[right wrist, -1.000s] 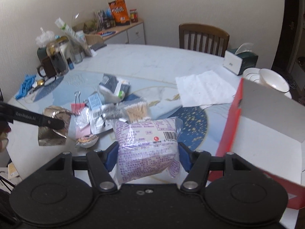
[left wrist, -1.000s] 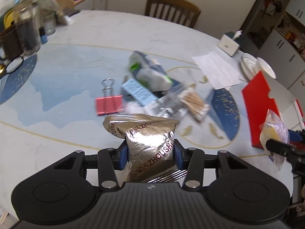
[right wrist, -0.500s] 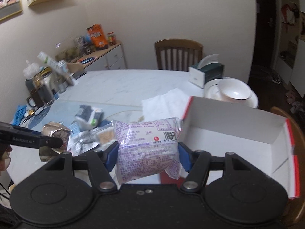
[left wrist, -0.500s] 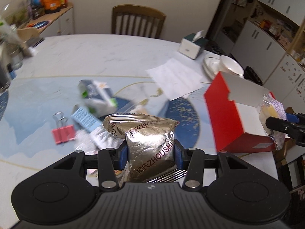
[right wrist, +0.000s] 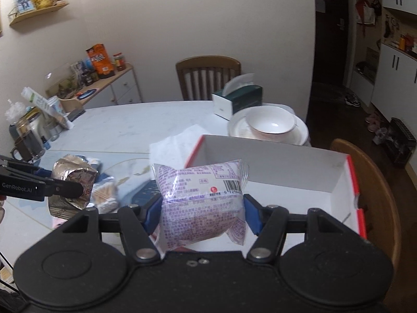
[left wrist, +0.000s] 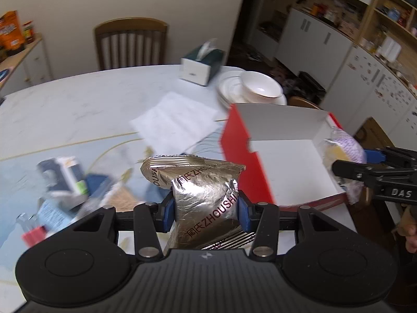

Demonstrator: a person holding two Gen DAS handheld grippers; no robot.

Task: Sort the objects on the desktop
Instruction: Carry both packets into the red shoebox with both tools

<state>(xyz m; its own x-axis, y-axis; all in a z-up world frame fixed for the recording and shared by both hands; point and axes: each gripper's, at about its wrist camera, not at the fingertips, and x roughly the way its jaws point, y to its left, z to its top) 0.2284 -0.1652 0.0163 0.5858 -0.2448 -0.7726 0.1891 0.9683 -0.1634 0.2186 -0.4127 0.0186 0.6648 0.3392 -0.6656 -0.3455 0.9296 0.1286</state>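
Note:
My left gripper (left wrist: 206, 212) is shut on a silver foil snack packet (left wrist: 200, 182) and holds it above the table, just left of an open red box with a white inside (left wrist: 284, 161). My right gripper (right wrist: 200, 215) is shut on a clear purple-printed snack bag (right wrist: 202, 203) and holds it over the near side of the red box (right wrist: 273, 167). In the left wrist view the purple bag (left wrist: 344, 151) hangs at the box's right wall. In the right wrist view the foil packet (right wrist: 73, 182) is left of the box.
A pile of small items (left wrist: 65, 182) lies on the table at the left with a red binder clip (left wrist: 32, 234). A paper sheet (left wrist: 174, 122), a tissue box (left wrist: 202, 64) and a bowl on plates (left wrist: 256, 88) lie behind the box. Jars and cups (right wrist: 34, 130) stand far left.
Both grippers have swung right, from over the pile of items to the red box, each keeping its packet. The right one has risen over the box's near side.

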